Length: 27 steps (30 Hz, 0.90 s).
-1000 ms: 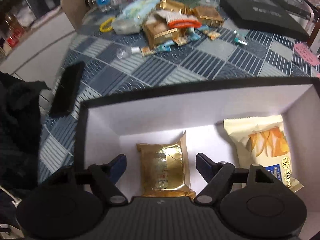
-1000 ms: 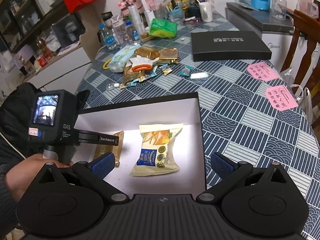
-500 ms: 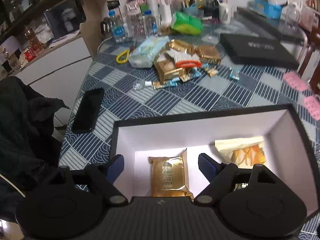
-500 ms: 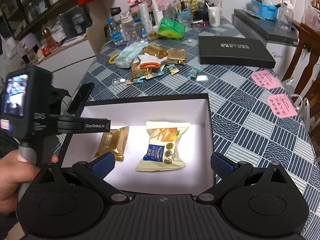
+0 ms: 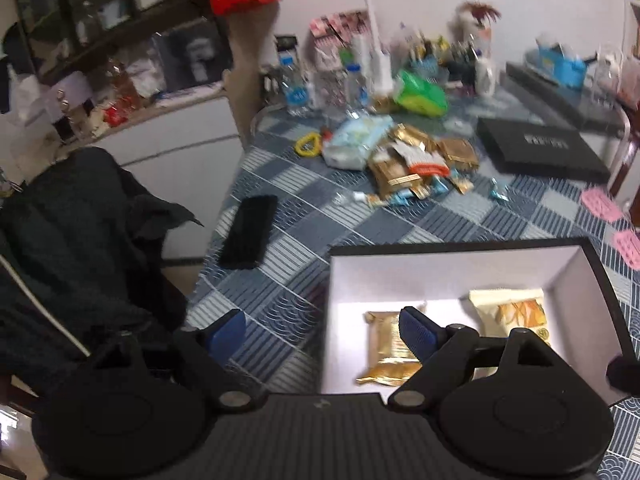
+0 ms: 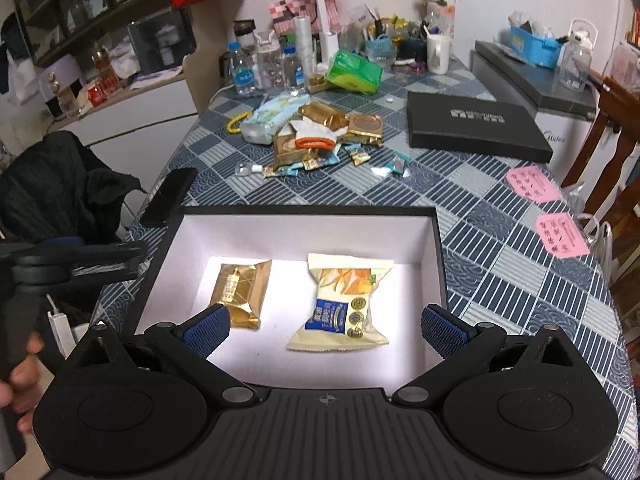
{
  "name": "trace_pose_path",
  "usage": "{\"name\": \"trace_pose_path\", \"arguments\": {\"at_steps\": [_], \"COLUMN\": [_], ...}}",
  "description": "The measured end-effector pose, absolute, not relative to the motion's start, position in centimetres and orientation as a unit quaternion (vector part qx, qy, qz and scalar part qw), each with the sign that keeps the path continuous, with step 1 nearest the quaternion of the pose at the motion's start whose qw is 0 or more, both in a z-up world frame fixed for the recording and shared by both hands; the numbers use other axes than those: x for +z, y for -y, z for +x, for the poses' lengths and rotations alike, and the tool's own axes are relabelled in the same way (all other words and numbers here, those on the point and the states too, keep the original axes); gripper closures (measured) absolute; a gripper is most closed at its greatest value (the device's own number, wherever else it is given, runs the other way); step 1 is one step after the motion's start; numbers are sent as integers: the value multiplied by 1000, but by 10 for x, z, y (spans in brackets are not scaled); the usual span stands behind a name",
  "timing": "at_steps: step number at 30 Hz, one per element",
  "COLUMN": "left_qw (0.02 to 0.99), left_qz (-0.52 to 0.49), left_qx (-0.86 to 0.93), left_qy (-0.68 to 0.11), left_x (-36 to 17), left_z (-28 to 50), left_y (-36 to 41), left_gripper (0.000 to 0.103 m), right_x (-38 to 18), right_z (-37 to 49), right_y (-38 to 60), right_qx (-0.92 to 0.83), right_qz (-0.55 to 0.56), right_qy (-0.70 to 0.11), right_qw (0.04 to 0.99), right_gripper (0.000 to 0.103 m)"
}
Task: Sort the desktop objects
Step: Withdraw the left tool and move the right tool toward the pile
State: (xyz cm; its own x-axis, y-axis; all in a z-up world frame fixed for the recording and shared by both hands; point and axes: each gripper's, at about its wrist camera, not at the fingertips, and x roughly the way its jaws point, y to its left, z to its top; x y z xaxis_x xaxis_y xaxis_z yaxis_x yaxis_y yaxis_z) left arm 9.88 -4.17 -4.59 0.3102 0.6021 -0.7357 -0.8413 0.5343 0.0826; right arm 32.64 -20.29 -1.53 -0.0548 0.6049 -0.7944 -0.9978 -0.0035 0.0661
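Note:
A black box with a white inside (image 6: 304, 232) stands on the table's near side. In it lie a gold packet (image 6: 240, 292) on the left and a cream snack bag (image 6: 344, 304) on the right. Both also show in the left wrist view, the gold packet (image 5: 386, 344) and the snack bag (image 5: 512, 312). My left gripper (image 5: 320, 332) is open and empty, raised over the box's left edge. My right gripper (image 6: 324, 328) is open and empty above the box's near side. A pile of gold and blue snack packets (image 6: 320, 140) lies further back on the table.
A black phone (image 6: 168, 196) lies at the table's left edge. A flat black box lid (image 6: 476, 128) lies at the back right, two pink notes (image 6: 560, 236) on the right. Bottles, cups and a green pack (image 6: 352, 72) crowd the far end. A dark coat (image 5: 80, 232) hangs on the left.
My left gripper has risen out of the box and swung left, leaving the gold packet inside. The right gripper has drawn slightly nearer the box and stays open.

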Motion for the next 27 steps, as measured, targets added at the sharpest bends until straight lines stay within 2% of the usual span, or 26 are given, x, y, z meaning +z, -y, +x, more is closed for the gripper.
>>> {"name": "trace_pose_path", "arguments": {"at_steps": [15, 27], "left_qw": [814, 810], "left_qz": [-173, -162], "left_qx": [439, 460], "left_qy": [-339, -327], "left_x": [-39, -32], "left_z": [34, 27], "left_y": [54, 59], "left_gripper": [3, 3], "right_x": [9, 3], "right_z": [332, 338], "right_y": [150, 69], "right_qx": [620, 632], "right_qz": [-251, -250], "right_qy": [-356, -366], "right_qw": [652, 636], "right_gripper": [0, 0]}}
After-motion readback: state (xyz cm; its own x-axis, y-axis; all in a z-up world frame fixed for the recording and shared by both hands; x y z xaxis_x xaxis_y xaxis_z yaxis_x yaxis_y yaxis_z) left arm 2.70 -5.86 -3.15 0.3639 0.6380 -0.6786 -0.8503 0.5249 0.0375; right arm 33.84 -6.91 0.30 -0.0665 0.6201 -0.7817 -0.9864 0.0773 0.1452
